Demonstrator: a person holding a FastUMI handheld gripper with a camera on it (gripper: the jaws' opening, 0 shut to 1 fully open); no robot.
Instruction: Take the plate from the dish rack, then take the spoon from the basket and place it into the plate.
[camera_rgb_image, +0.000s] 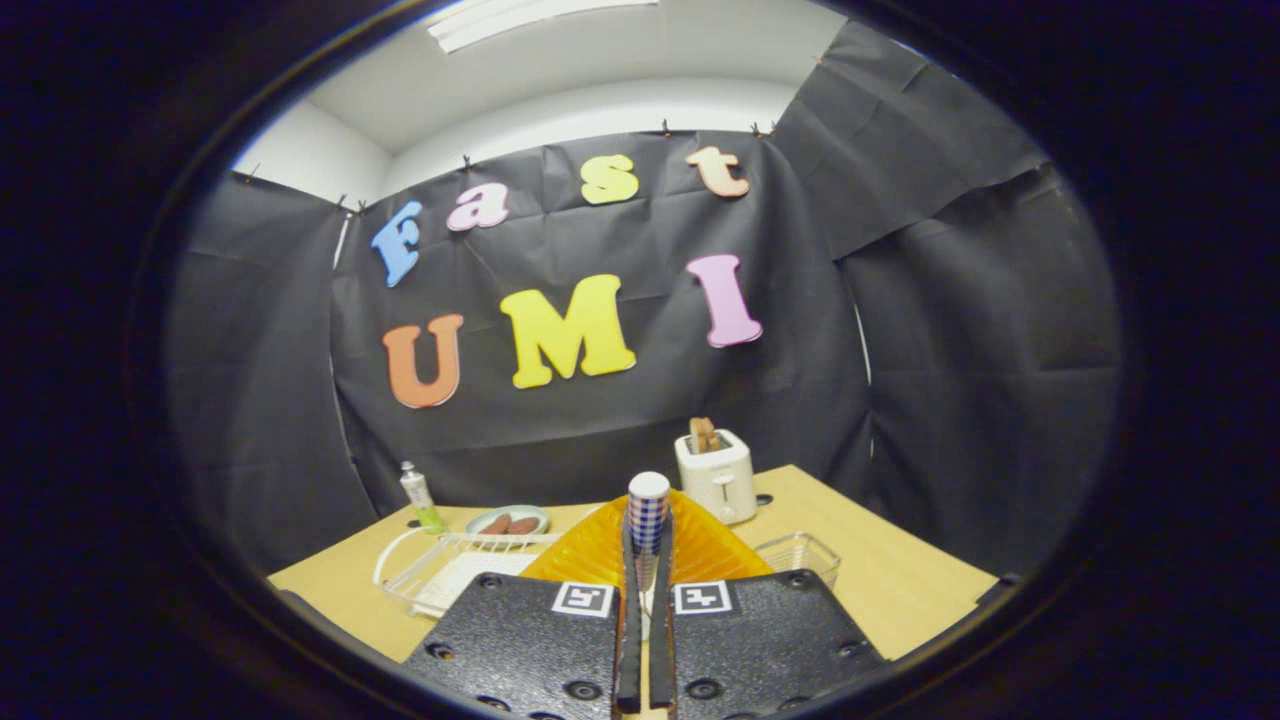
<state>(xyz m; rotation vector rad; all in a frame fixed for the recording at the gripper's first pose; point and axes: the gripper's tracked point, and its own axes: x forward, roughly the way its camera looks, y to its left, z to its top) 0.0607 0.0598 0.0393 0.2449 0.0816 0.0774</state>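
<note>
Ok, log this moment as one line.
step: spoon not yet in plate | gripper: shut on spoon | spoon: upright | plate: just beyond gripper, between rack and basket

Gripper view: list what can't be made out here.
- Spoon: handle pinched between the fingers; its bowl end is hidden by them.
- Orange plate: near part hidden behind the gripper body.
- Dish rack: near end covered by the gripper body.
- Basket: contents too small to tell.

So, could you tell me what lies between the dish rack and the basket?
In the gripper view: the orange plate, with the fingers shut on the spoon.
</note>
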